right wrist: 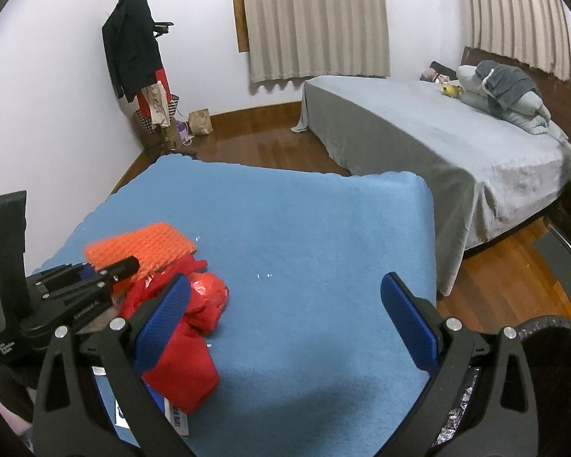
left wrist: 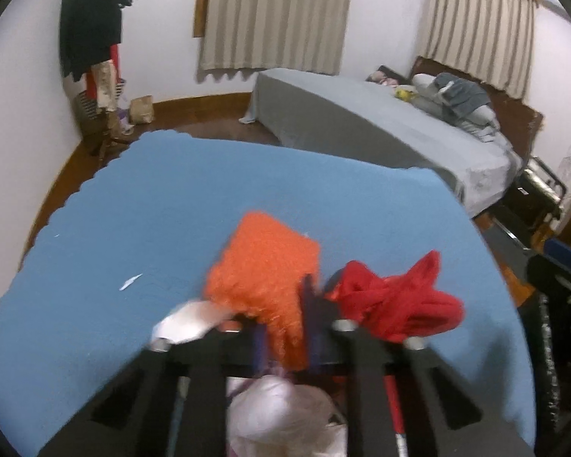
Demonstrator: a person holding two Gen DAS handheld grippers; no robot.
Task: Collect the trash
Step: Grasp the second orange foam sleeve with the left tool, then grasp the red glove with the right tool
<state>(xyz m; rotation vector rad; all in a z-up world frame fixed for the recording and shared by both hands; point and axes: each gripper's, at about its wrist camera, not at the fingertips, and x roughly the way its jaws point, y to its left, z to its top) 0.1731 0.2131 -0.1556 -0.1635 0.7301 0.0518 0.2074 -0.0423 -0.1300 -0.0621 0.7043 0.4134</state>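
My left gripper [left wrist: 285, 304] is shut on an orange knitted cloth [left wrist: 264, 270], held just above the blue tablecloth [left wrist: 171, 209]. The same gripper [right wrist: 110, 266] and orange cloth [right wrist: 144, 245] show at the left of the right wrist view. A red crumpled bag [left wrist: 396, 301] lies right of the left gripper; it also shows in the right wrist view [right wrist: 194, 327]. White crumpled paper [left wrist: 188, 323] sits by the left finger. A white plastic bag [left wrist: 281, 415] lies below the left gripper. My right gripper [right wrist: 285, 312] is open and empty above the blue cloth, its left finger beside the red bag.
A small white scrap [left wrist: 130, 282] and tiny white bits [right wrist: 264, 276] lie on the blue cloth. A printed card [right wrist: 175, 417] pokes out under the red bag. A dark bin rim [right wrist: 552, 327] is at lower right. A grey bed [right wrist: 437, 144] and a coat rack [right wrist: 137, 57] stand behind.
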